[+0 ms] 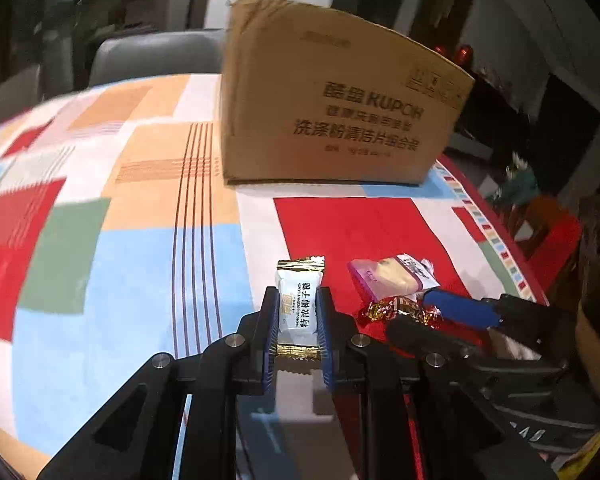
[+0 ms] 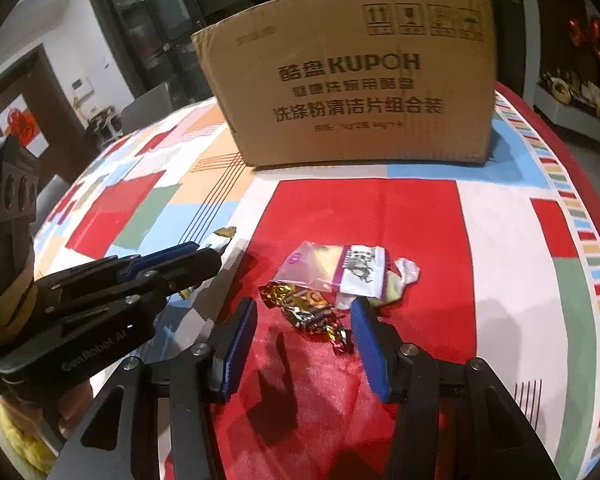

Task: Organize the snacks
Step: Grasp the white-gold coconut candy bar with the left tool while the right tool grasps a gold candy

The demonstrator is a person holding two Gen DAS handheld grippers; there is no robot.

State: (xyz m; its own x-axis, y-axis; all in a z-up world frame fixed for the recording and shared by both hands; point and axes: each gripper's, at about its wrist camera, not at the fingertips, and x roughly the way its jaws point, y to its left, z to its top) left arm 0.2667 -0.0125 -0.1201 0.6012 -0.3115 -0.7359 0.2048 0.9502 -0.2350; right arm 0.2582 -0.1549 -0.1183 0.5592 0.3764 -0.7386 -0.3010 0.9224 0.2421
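Note:
My left gripper (image 1: 297, 294) is shut on a white coconut candy (image 1: 298, 320) with gold crimped ends, held above the patchwork tablecloth (image 1: 140, 240). To its right lie a gold-and-red foil candy (image 1: 384, 310) and a pink-and-white snack packet (image 1: 392, 278). In the right wrist view, my right gripper (image 2: 305, 304) stands open, its blue pads either side of the foil candy (image 2: 308, 314) without touching it. The packet (image 2: 340, 270) lies just beyond. The left gripper (image 2: 214, 258) comes in from the left, with the candy's gold end (image 2: 225, 235) showing at its tip.
A brown cardboard box (image 2: 352, 80) printed KUPOH stands at the back of the table (image 2: 520, 260), also seen as the box (image 1: 332, 108) in the left wrist view. A grey chair (image 1: 156, 56) is behind the table. The table's rounded edge falls away on the right.

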